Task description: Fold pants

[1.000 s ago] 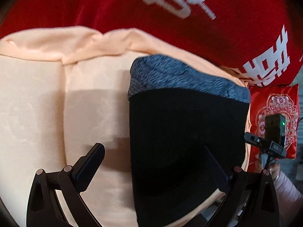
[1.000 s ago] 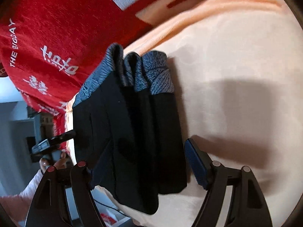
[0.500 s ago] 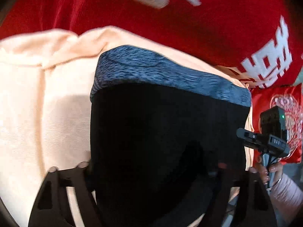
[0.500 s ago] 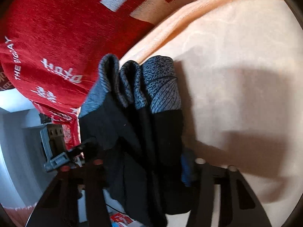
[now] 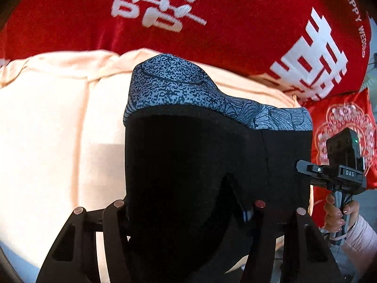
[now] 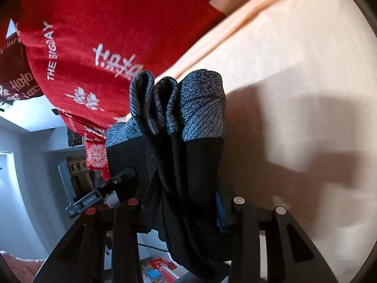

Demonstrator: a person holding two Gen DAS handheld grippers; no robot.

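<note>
The folded black pants (image 5: 200, 153) with a grey-blue patterned waistband (image 5: 179, 89) rest over a peach bed sheet (image 5: 59, 129). My left gripper (image 5: 186, 212) has its jaws closing on the pants' near edge, with the fabric bunched between the fingers and draped over them. In the right wrist view the pants (image 6: 188, 165) hang in several stacked folds, and my right gripper (image 6: 186, 200) is closing its jaws on their side, the cloth pinched against the blue pad (image 6: 220, 210). The right tool's camera housing (image 5: 341, 155) and the hand (image 5: 337, 214) holding it show past the pants' right edge.
A red blanket (image 5: 212, 23) with white characters lies along the far side of the sheet. A red embroidered cushion (image 5: 341, 122) sits at the bed's right end. Beyond the bed edge in the right wrist view are grey walls and scattered items on the floor (image 6: 155, 268).
Both grippers went from standing open around the folded pants to closing on them. The pants have bunched narrower and risen off the sheet with both tools.
</note>
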